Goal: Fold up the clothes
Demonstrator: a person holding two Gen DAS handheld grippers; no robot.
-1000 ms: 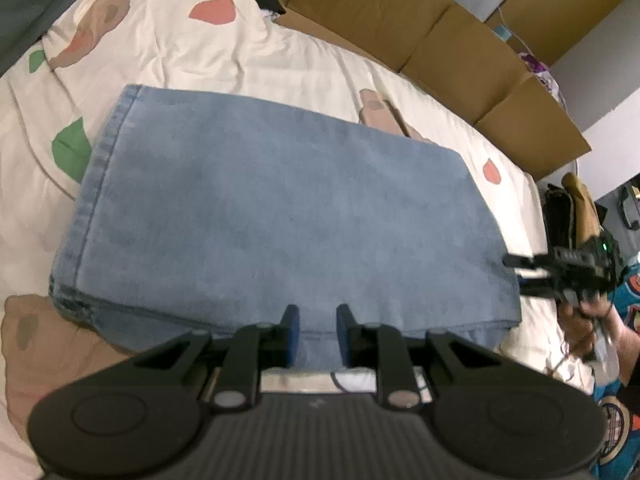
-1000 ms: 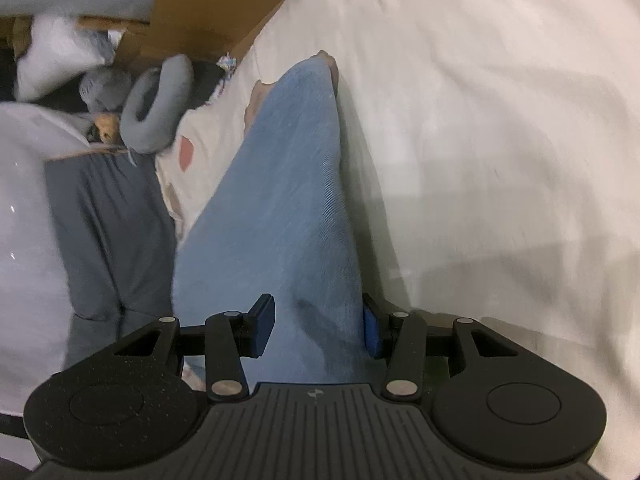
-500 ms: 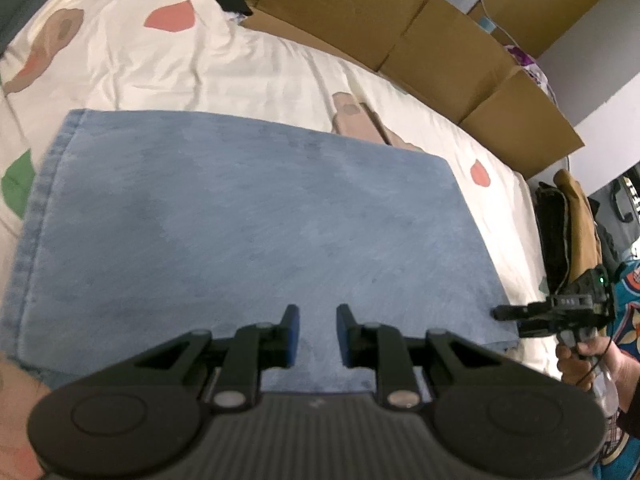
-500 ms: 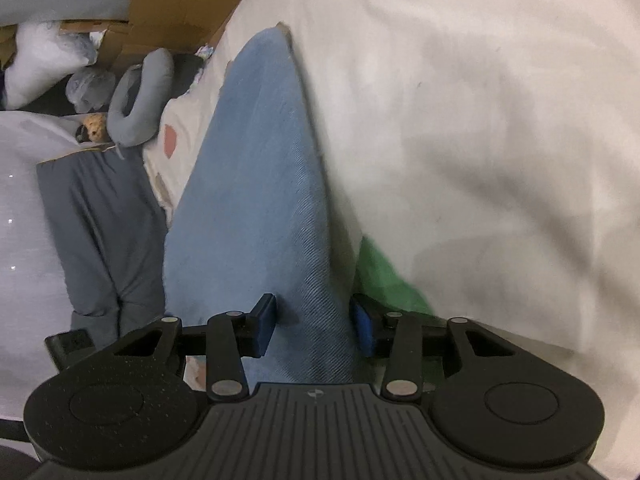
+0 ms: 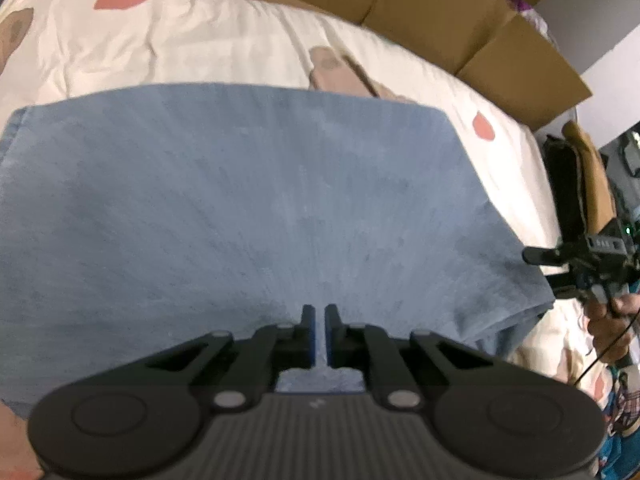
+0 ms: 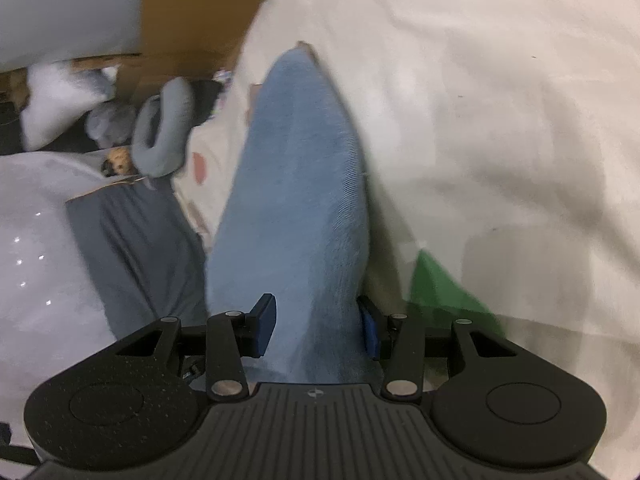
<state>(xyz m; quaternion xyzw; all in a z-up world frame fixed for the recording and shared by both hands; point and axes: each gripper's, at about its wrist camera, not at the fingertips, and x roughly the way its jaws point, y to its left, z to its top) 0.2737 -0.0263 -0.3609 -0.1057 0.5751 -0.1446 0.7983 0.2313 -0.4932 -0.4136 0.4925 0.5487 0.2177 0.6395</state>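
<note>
A folded blue denim garment (image 5: 260, 208) lies flat on the patterned cream bed sheet (image 5: 240, 40). My left gripper (image 5: 319, 320) sits over its near edge, fingers drawn together with only a thin slit between them; whether cloth is pinched there I cannot tell. My right gripper (image 6: 316, 320) is at the garment's right end, and the thick denim (image 6: 304, 200) fills the span between its blue pads. From the left wrist view this right gripper (image 5: 548, 268) shows at the denim's right corner, held by a hand (image 5: 608, 320).
Flattened cardboard boxes (image 5: 460, 20) line the far side of the bed. A dark and tan pile (image 5: 568, 184) stands past the right edge. A grey neck pillow (image 6: 164, 132) and grey fabric (image 6: 136, 248) lie beyond the garment's other end.
My left gripper has moved forward over the denim and its fingers have closed to a slit. The right gripper stays on the garment's end, which has shifted slightly in its view.
</note>
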